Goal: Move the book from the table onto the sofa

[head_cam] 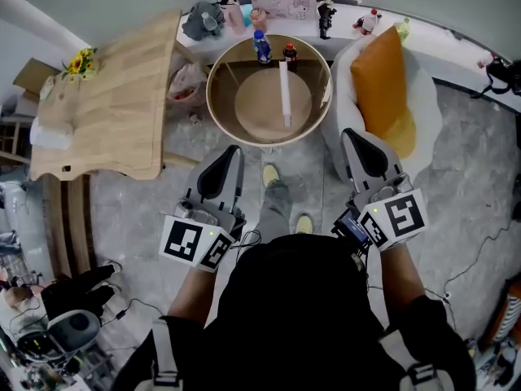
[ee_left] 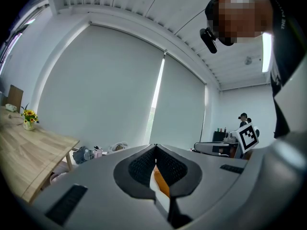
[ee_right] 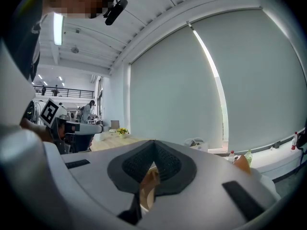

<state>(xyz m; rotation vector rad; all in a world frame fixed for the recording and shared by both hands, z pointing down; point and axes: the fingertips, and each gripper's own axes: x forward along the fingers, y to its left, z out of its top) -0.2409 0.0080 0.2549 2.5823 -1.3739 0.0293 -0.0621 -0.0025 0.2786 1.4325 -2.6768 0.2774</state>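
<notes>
Calling this one barely started, honestly. Spotting what's probably the book (head_cam: pixel 285 94), a slim white thing lying on the round table (head_cam: pixel 213 96) a bit right of the middle, with two small bottles (head_cam: pixel 261 46) standing by the far rim. Not finding anything on the sofa (head_cam: pixel 423 96) over on the right except an orange cushion (head_cam: pixel 381 80) leaning on it.

Reading the left gripper (head_cam: pixel 232 150) as clamped together on nothing at all, and reading the right gripper (head_cam: pixel 352 133) the same way, pinched closed and empty. Hovering both on the near side of the table, clearly apart from the book.

So leaving pretty much everything to do: reaching in over the rim, opening up, grabbing the book, carrying it right and setting it down on the sofa.

Struggling to confirm it's really a book, though. Looking way too thin and small from above, showing no cover or pages. Not catching it in either gripper view, only getting window blinds, ceiling and tiny slivers of cushion or tabletop through the gap under the pads. Also losing most of the sofa seat under that cushion, and losing the near floor behind the person's own head and shoulders.
</notes>
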